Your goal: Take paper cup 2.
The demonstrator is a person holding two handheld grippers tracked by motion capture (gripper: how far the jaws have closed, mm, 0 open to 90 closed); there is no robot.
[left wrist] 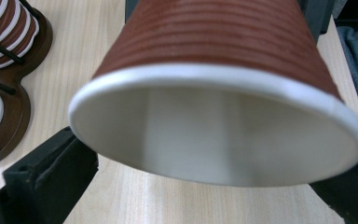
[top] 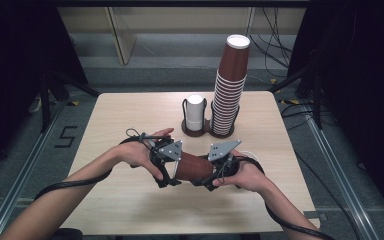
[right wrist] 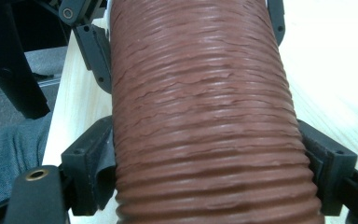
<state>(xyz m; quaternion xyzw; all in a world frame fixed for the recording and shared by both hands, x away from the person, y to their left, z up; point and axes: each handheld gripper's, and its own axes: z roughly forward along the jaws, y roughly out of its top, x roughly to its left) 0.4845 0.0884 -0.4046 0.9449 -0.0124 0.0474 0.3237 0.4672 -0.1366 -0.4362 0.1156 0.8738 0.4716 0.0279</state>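
Observation:
A brown ribbed paper cup (top: pixel 195 167) lies level above the table's front, held between both grippers. My left gripper (top: pixel 172 175) has its jaws on either side of the wide rim end. In the left gripper view the cup's white mouth (left wrist: pixel 214 140) faces the camera, with the black jaws of the left gripper (left wrist: pixel 214 161) touching the rim on both sides. My right gripper (top: pixel 212 177) grips the narrower end. In the right gripper view the cup's ribbed wall (right wrist: pixel 200 116) runs up between the right gripper's (right wrist: pixel 209 163) pads, which press on both sides of it.
A brown two-ring holder (top: pixel 207 131) stands at the middle back of the wooden table (top: pixel 130 115). It carries a tall stack of brown cups (top: pixel 227 100) and a white cup (top: pixel 196 112). The stack (left wrist: pixel 0 28) is also at the left gripper view's left edge.

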